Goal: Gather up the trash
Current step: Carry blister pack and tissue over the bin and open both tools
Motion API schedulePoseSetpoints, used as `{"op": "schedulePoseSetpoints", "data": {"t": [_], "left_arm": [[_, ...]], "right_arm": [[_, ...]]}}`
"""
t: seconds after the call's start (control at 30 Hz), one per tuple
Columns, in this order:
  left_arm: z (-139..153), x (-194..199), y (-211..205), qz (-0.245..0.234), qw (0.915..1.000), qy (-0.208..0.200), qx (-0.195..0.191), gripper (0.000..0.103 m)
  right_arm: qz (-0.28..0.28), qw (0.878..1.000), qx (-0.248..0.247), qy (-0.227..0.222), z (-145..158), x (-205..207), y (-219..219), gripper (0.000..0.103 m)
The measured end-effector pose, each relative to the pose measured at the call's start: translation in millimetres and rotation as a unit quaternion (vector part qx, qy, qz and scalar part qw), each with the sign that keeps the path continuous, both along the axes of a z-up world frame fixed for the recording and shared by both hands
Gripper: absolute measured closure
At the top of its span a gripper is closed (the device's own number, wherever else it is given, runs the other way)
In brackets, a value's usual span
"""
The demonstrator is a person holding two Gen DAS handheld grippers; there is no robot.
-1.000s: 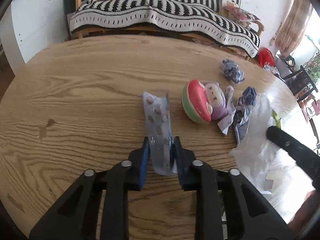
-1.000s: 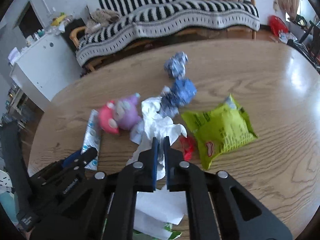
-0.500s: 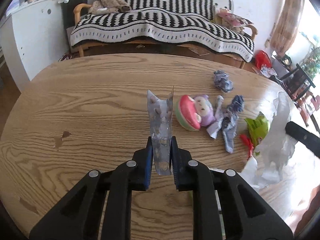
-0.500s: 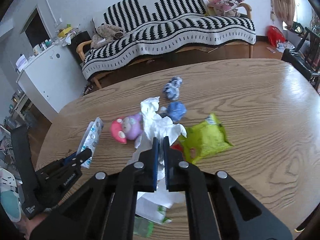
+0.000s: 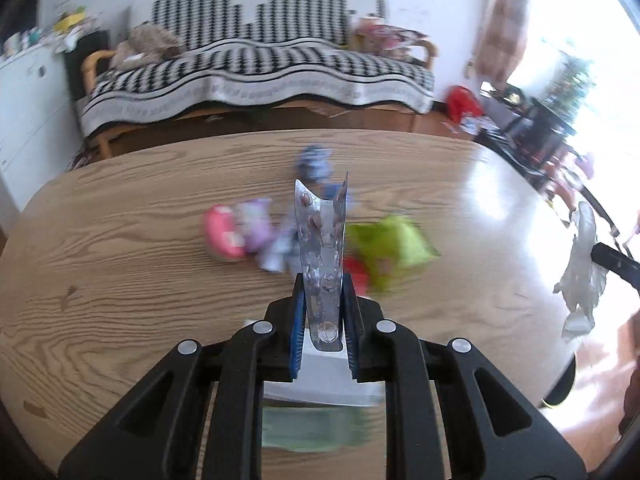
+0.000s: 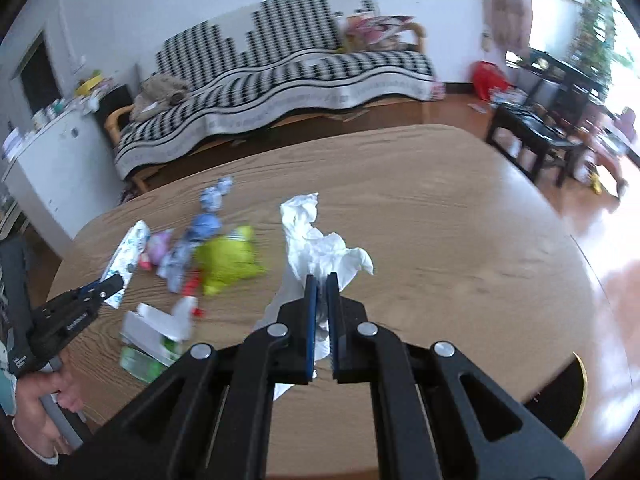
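My left gripper is shut on a silver pill blister pack and holds it upright above the wooden table. It also shows in the right wrist view with the blister pack. My right gripper is shut on a crumpled white tissue, lifted above the table. That tissue shows at the right in the left wrist view. On the table lie a green snack bag, blue-white crumpled wrappers and a white-green carton.
A pink and purple toy lies left of the trash. A black-and-white striped sofa stands behind the table, a white cabinet at the left, dark chairs at the right.
Both grippers have risen and swung right with their loads. The table's trash has slid left in both views and looks blurred from the motion.
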State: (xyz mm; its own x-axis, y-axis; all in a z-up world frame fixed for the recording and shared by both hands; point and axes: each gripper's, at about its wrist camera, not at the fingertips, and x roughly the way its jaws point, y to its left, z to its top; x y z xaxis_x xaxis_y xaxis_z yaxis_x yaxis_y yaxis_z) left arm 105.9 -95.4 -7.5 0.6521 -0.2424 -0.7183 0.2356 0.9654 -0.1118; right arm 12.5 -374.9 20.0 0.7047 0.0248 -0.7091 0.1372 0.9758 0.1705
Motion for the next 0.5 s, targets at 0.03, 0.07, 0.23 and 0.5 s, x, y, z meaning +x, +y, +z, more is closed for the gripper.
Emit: {"op": "schedulePoseSetpoints", "data": {"t": [0.03,0.07,0.23,0.5], "left_arm": [[1.2,-4.8,-13.9,-0.014,0.9999,-0.001,0.000,0.087],[2.1,-10.0,-28.8,-0.029,0.9996,-0.002,0.000,0.087],[3.7,-38.8,-94.2,-0.089,0.9960,-0.012,0.000,0.087],[-23.9,-101.3,-252.3,-0.212,0.9767,0.022,-0.023,0.087]], "right_arm": [[-0.013,1.000,-0.002,0.000,0.5,-10.9,-17.7,0.097],[-0.029,1.000,-0.002,0.001,0.2,-21.9,-36.0,0.097],[-0.099,0.995,0.007,0.000,-3.4,-70.7,-116.4,0.097],[-0.204,0.979,0.016,0.015,-23.9,-152.2,-240.0,0.097]]}}
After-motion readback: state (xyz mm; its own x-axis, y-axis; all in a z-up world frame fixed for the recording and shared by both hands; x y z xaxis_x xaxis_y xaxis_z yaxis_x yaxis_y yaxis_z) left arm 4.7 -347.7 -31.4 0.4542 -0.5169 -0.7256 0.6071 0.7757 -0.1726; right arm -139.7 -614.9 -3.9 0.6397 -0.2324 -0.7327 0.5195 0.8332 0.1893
